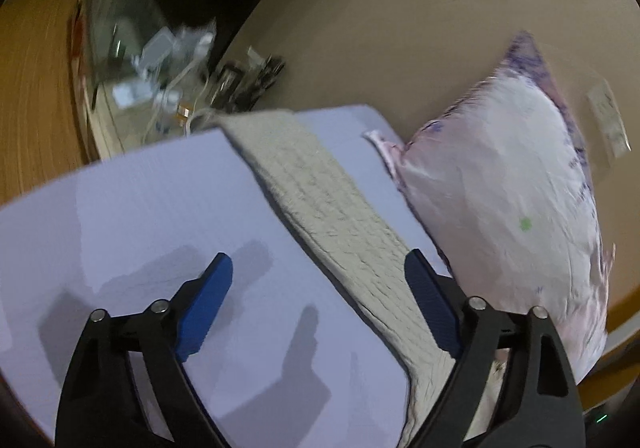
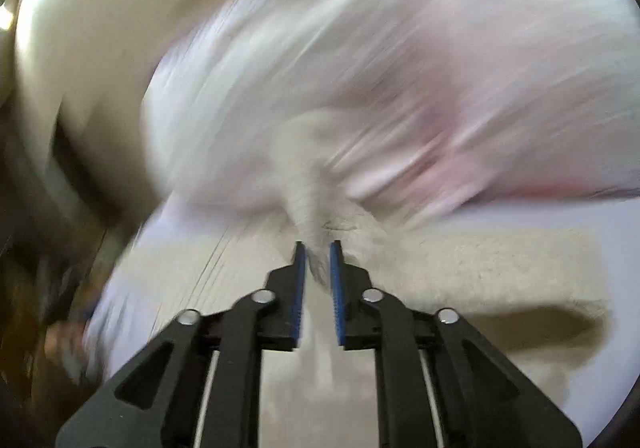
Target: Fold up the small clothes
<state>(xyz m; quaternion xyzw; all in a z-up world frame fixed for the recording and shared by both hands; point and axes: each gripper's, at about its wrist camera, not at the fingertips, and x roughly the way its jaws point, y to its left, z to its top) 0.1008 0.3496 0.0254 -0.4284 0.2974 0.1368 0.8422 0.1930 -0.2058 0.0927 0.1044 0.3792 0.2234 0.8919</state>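
Observation:
A small cream knitted garment [image 1: 320,199] lies as a long strip across a pale lilac sheet [image 1: 140,207]. My left gripper [image 1: 318,272] is open above the sheet, its right finger over the garment's edge, holding nothing. In the right wrist view, which is heavily blurred, my right gripper [image 2: 318,252] is shut on a bunched fold of the same cream garment [image 2: 480,268], lifted off the sheet.
A pink and white pillow [image 1: 500,207] lies right of the garment; it fills the blurred upper part of the right wrist view [image 2: 360,67]. A beige wall [image 1: 400,7] is behind. Cluttered cables and boxes [image 1: 160,59] sit beyond the bed's far left edge.

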